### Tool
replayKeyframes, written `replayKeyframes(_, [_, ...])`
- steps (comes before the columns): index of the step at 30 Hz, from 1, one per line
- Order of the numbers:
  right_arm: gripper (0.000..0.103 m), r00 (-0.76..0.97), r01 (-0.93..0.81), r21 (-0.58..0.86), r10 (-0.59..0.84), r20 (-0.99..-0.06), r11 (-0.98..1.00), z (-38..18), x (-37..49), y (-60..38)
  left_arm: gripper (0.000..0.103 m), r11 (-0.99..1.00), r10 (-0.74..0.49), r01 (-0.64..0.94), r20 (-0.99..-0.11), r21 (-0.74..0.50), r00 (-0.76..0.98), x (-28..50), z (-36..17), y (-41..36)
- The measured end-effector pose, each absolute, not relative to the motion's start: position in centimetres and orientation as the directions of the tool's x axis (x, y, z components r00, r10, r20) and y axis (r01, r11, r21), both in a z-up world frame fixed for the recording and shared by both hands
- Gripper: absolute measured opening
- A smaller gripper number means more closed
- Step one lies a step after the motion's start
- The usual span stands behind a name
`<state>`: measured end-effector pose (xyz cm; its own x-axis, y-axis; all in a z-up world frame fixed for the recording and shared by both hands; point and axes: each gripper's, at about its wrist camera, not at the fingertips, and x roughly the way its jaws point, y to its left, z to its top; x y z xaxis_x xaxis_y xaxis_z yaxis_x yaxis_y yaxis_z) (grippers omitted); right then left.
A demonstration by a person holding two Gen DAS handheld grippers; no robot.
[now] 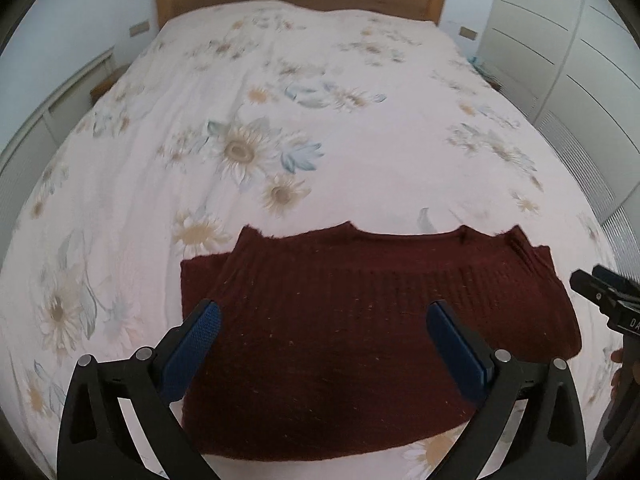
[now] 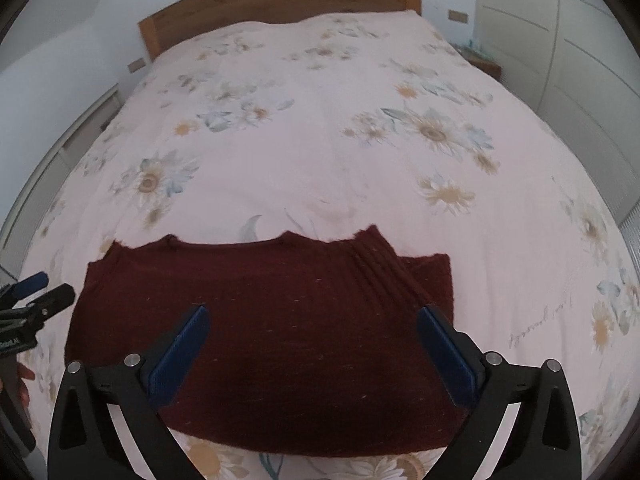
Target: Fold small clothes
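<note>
Below both claws, the maroon knit sweater (image 1: pixel 360 340) is spread on the floral bed (image 1: pixel 280 140), partly folded. Left claw (image 1: pixel 324 320) and right claw (image 2: pixel 312 322) are held apart, empty; further folding is judged outstanding.

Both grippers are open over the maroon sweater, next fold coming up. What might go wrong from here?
1. The sweater is thick knit; a shallow pinch by the left gripper may catch only the top layer.
2. The folded-in sleeve could slip out when lifted.
3. The right gripper may snag the floral bedspread.
</note>
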<state>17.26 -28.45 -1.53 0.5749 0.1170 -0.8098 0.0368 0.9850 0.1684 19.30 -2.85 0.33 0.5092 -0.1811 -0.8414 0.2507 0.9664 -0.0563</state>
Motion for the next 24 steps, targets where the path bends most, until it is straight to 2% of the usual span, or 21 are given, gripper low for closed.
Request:
replayKeyframes(7, [0.103, 0.565, -0.018, 0.121, 0.11, -0.818, 0.992, -3.0, 15.7, -25.1, 0.102, 0.951, -0.166, 0.308, -0.852, -0.006, 0.497, 17.4, -1.9, -4.7])
replayKeyframes(18, [0.103, 0.47, -0.037, 0.057, 0.067, -0.88, 0.998, -11.8, 13.6, -22.4, 0.102, 0.95, -0.064, 0.307, -0.92, 0.064, 0.388, 16.3, -11.1, -4.5])
replayKeyframes(24, [0.103, 0.482, 0.002, 0.04, 0.034, -0.875, 0.999, -12.5, 13.1, -25.2, 0.102, 0.958, -0.068, 0.284, -0.917, 0.05, 0.393, 16.4, -11.6, -1.9])
